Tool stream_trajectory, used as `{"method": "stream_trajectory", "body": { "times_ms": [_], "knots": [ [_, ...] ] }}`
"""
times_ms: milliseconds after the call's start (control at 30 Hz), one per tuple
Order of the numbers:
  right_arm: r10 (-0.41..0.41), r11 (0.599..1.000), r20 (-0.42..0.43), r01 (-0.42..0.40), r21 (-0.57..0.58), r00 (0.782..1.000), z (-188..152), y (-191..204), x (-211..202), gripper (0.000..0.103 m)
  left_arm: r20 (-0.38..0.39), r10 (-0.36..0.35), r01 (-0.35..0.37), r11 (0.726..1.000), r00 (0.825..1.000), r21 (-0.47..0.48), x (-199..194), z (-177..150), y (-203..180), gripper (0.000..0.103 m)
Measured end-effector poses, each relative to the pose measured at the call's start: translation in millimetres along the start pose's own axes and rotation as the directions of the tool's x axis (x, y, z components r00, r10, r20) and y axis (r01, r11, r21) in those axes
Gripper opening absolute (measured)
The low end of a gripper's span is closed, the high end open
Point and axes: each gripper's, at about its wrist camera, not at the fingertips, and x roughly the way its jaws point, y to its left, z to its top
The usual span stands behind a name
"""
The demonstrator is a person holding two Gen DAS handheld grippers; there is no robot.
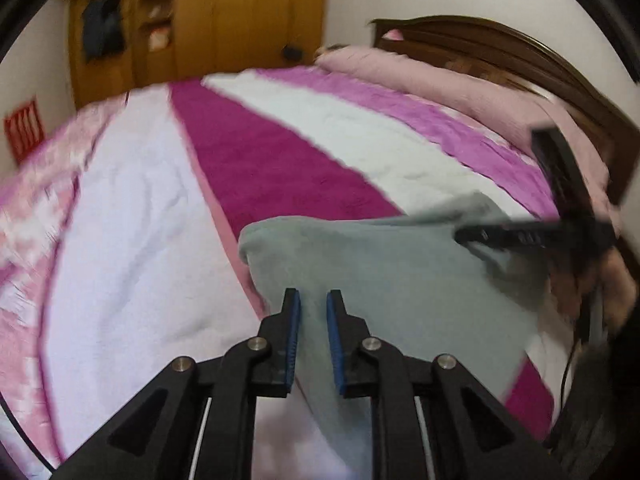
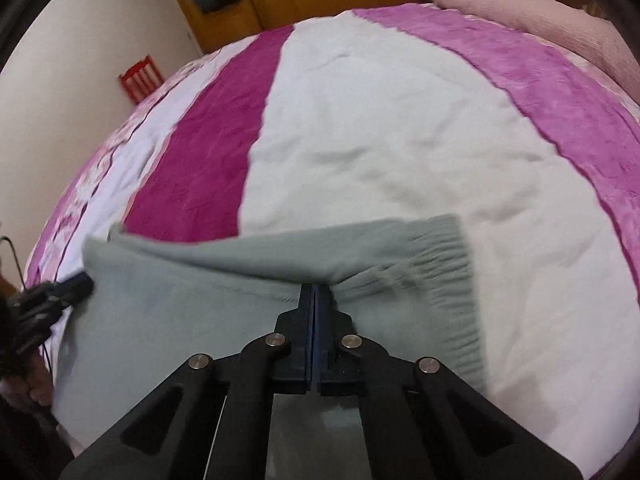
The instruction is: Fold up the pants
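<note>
The pants [image 1: 392, 280] are a soft grey-green knit, fleecy on the flat and ribbed into fine ridges along one band [image 2: 452, 276], which sits at the right of centre in the right wrist view. They lie across the lower middle of both frames on a bed [image 2: 360, 140] covered with a plush blanket of wide white, magenta and lilac stripes; a pale pink bolster [image 2: 540, 8] lies along the upper right.

The left tongs [image 1: 312, 304] point forward from the bottom centre of the left wrist view, their blue-padded fingers [image 1: 294, 336] standing slightly apart with a fold of the grey cloth running up between them; whether the pads truly pinch it is hard to say, so I cannot tell their state for sure. The right tongs [image 2: 315, 292] reach in from the bottom centre of their own view, closed tight on a gathered pucker of the pants just beside the ribbed band. In the left wrist view they show blurred at the right edge [image 1: 500, 236], nipping the cloth's far edge.
</note>
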Motion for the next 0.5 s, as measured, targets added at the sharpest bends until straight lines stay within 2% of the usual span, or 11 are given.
{"method": "stream_trajectory", "body": {
  "times_ms": [67,100,133,200,233,267,300,333,367,433,500],
  "knots": [
    [-0.048,0.999,0.030,0.048,0.025,0.998,0.3,-6.5,-2.5,0.000,-0.058,0.039,-0.041,0.998,0.998,-0.037,25.5,7.2,8.4,0.015],
    [-0.067,0.998,0.039,0.066,0.016,0.997,-0.6,-3.8,-3.6,0.000,-0.095,0.068,-0.072,0.997,0.993,-0.038,33.6,5.1,10.0,0.015],
    [-0.116,0.993,0.054,0.118,-0.024,0.992,-1.4,5.3,-5.5,0.000,-0.123,0.083,-0.087,0.996,0.989,-0.033,42.8,4.0,9.9,0.016],
    [-0.233,0.957,0.107,0.247,-0.151,0.967,-6.2,37.0,-12.9,0.022,-0.102,0.107,-0.108,0.994,0.989,-0.008,46.0,-2.3,4.1,0.016],
    [-0.268,0.920,0.175,0.305,-0.247,0.947,-15.3,66.2,-22.3,0.044,-0.095,0.125,-0.125,0.992,0.988,0.004,44.0,-3.0,0.1,0.016],
    [-0.226,0.902,0.231,0.293,-0.317,0.946,-22.1,88.7,-34.1,0.047,-0.089,0.131,-0.131,0.991,0.987,0.004,40.0,-4.6,-1.1,0.016],
    [-0.144,0.887,0.276,0.248,-0.389,0.950,-34.4,112.6,-45.8,0.049,-0.080,0.129,-0.129,0.992,0.988,-0.005,34.2,-5.3,-1.4,0.016],
    [-0.012,0.867,0.296,0.157,-0.473,0.955,-53.6,143.3,-60.8,0.056,-0.069,0.107,-0.109,0.993,0.992,-0.036,23.9,-4.7,0.0,0.016],
    [0.050,0.852,0.298,0.115,-0.510,0.953,-67.2,162.7,-69.4,0.064,-0.062,0.075,-0.079,0.994,0.995,-0.073,14.7,-3.7,2.6,0.016],
    [0.155,0.804,0.299,0.056,-0.592,0.941,-99.6,203.8,-84.8,0.068,-0.047,0.002,-0.008,0.992,0.999,-0.129,2.0,2.2,11.1,0.016],
    [0.202,0.738,0.279,0.041,-0.674,0.939,-127.2,232.4,-88.1,0.069,-0.059,-0.029,0.019,0.986,0.998,-0.167,-12.2,2.5,18.9,0.018]
  ]
}}
